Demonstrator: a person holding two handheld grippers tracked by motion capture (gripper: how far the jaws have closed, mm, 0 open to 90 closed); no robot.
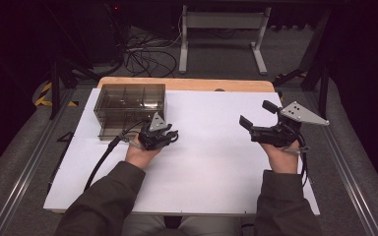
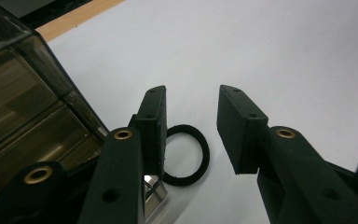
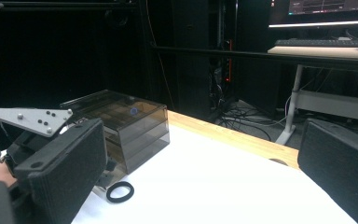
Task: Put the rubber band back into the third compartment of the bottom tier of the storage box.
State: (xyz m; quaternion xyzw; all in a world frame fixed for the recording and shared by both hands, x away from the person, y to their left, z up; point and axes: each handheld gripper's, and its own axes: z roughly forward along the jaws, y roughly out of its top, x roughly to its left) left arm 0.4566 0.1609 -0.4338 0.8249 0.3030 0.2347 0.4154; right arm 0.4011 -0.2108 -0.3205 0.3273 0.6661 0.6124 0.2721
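Your left gripper (image 2: 191,135) stands with jaws spread and empty at lower centre, straddling toward the ring (image 2: 186,155) flat beside the box (image 2: 23,107), likely lining up a pinch; right gripper (image 1: 257,120) waits wide apart, holding nothing.

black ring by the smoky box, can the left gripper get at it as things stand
Probably yes. The left gripper is open, and the black ring lies flat on the white table just beyond its jaws, beside the smoky box. Nothing sits between them.
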